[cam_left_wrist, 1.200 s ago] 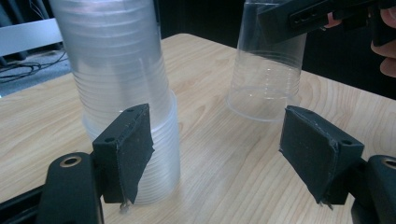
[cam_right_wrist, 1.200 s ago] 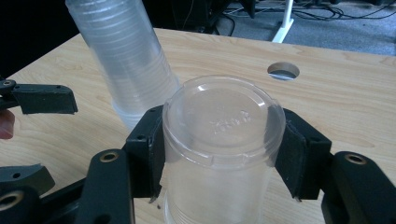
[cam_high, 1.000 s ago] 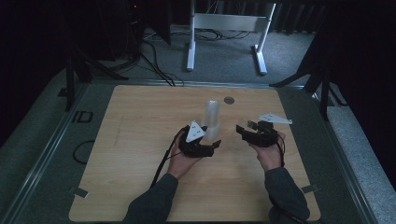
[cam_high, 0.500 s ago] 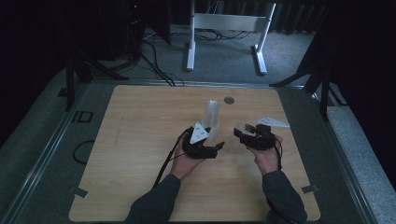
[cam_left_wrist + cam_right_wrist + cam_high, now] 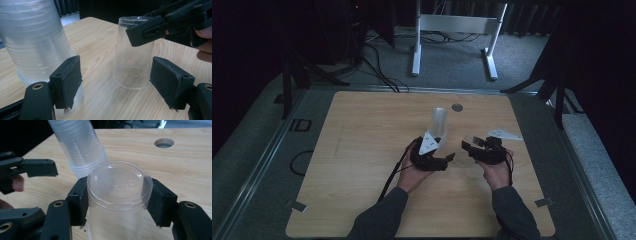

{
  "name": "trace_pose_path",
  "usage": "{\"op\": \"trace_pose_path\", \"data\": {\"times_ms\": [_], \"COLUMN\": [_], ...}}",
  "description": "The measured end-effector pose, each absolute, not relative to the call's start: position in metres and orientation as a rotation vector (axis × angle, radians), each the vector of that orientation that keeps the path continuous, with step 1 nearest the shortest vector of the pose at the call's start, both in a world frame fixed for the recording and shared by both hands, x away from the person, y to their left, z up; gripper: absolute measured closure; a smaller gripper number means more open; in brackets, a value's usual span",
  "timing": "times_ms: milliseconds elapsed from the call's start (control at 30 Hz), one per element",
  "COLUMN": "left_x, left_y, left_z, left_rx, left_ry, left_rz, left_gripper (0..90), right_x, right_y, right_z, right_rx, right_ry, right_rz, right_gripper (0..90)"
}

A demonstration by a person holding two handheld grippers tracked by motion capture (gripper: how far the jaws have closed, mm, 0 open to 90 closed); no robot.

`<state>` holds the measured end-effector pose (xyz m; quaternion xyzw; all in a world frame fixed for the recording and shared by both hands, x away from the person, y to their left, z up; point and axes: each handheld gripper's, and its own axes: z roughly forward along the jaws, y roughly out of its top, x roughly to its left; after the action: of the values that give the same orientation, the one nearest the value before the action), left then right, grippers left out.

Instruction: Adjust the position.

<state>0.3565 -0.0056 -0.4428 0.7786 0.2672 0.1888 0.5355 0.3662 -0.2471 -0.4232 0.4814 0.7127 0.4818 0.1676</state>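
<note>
A tall stack of clear plastic cups (image 5: 440,121) stands mid-table, seen in the left gripper view as the stack (image 5: 37,45) just left of my jaws. My left gripper (image 5: 446,149) is open (image 5: 117,82), with bare wood between its pads. A single clear cup (image 5: 120,185) stands upside down on the table, and my right gripper (image 5: 118,202) is shut on it, one pad pressing each side. In the high view that right gripper (image 5: 469,145) sits right of the stack. The held cup (image 5: 133,55) shows ahead of my left jaws, the right gripper's finger (image 5: 160,27) against its top.
The wooden table (image 5: 362,150) has a round hole (image 5: 457,107) behind the stack. A white metal stand (image 5: 452,25) and cables lie on the floor beyond the far edge. A person's hands hold both grippers near the table's middle.
The two grippers have edged slightly closer together. The single cup stays in the right gripper and the stack has not moved.
</note>
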Motion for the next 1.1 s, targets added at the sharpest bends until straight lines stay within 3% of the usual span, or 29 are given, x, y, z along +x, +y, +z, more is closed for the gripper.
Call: {"op": "trace_pose_path", "data": {"times_ms": [1100], "left_x": [0.356], "left_y": [-0.014], "left_z": [-0.447], "left_rx": [1.841], "left_ry": [0.628], "left_rz": [0.448], "left_gripper": [25.1], "right_x": [0.36], "right_y": [-0.251], "right_z": [-0.435], "right_rx": [1.451], "right_ry": [2.003], "right_rz": [1.491], "right_gripper": [40.8]}}
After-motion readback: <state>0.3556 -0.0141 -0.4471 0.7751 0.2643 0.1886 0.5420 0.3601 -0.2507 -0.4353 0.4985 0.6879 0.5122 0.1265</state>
